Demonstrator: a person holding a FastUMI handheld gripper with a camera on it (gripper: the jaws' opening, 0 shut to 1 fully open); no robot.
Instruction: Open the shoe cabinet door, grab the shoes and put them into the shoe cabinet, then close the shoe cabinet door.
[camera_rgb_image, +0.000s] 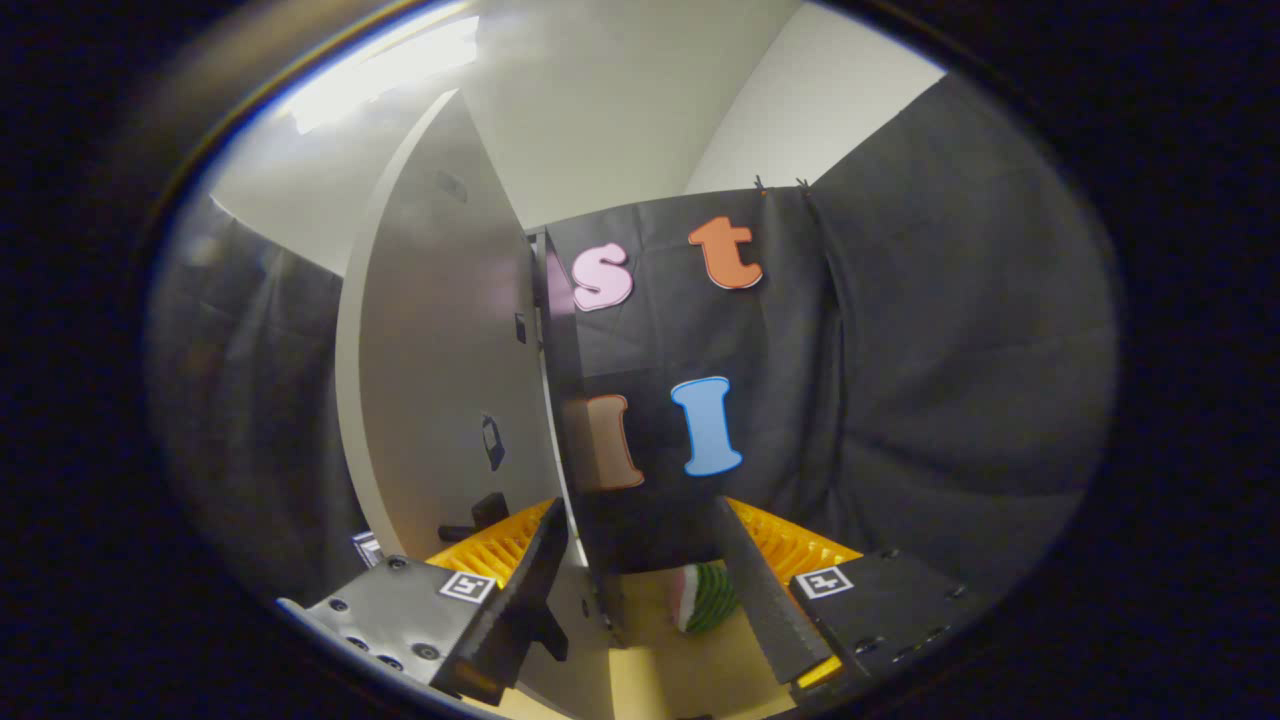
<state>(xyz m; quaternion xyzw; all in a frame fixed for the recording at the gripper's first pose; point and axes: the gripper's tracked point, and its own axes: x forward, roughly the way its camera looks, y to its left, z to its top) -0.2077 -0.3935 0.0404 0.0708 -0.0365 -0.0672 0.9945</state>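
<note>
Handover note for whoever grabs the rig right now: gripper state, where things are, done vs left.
Gripper: open, holding nothing; the free edge of the cabinet door sits in the gap between the fingers, close to one finger, contact unclear.
Door: swung open, standing edge-on just ahead.
A striped watermelon-slice toy lies on the yellowish surface between the fingers, beyond the door edge. It is not part of the job.
Done: door looks open.
Left: find and grab the shoes, put them in the cabinet, close the door.

White cabinet door (440, 340), green-striped toy (708, 596)
</note>
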